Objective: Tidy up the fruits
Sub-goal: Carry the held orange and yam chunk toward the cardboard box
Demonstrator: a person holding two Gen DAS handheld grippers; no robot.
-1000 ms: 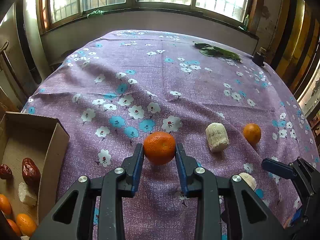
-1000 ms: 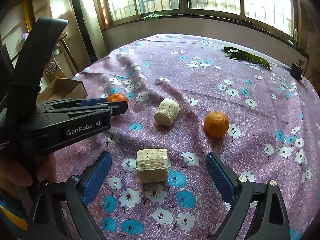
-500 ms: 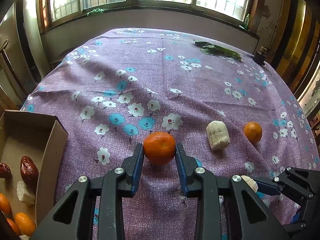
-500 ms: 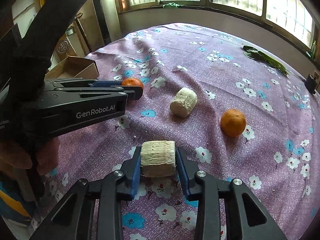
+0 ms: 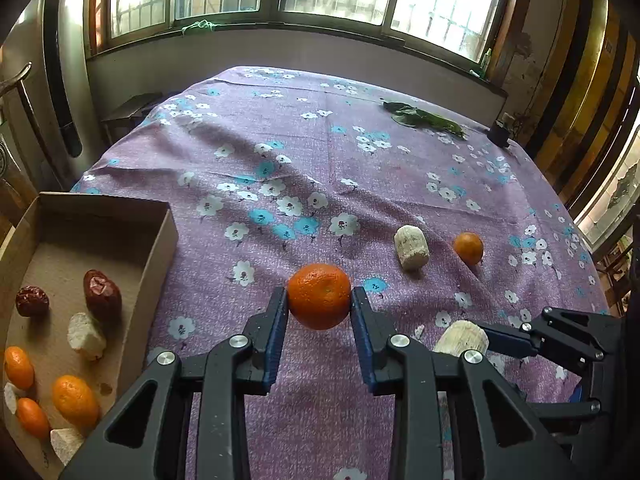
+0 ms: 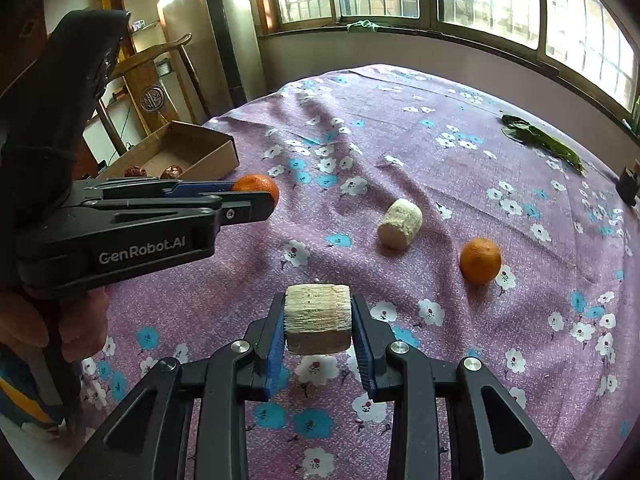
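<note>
Left tongs (image 5: 320, 300) clenched on a mandarin (image 5: 319, 295) — blue pads press it from both sides, fruit sits just at the tips, clear of the purple flowered cloth on the table (image 5: 280, 140). In the right wrist view the same mandarin (image 6: 256, 187) shows past the left tongs' tip at about 10 o'clock from frame centre.

Right tongs (image 6: 318, 320) clamped on a pale fibrous chunk (image 6: 318, 318), cut like a short cylinder section; it looks lifted off the cloth, though contact underneath can't be confirmed. From the left wrist view this chunk (image 5: 460, 338) appears at 4 o'clock of the held mandarin, pinched by the right tongs' blue pad.

Loose on the table: a second pale chunk (image 6: 400, 223) lying on its side at roughly 1 o'clock of the right tongs, and a second mandarin (image 6: 480, 260) at 2 o'clock, near that chunk but not touching it.

Cardboard box (image 5: 160, 240) at 9 o'clock of the left tongs, at the table's edge. Inside — two red dates (image 5: 102, 290), side by side, a pale piece (image 5: 86, 336) touching the bigger date, several small orange fruits (image 5: 74, 400) toward the near end, more pale bits at the bottom corner.

Green leaves (image 5: 424, 118) at the far edge, 1 o'clock, well apart from the fruit. A hand (image 6: 76, 328) grips the left tongs' handle at the right wrist view's left edge.
</note>
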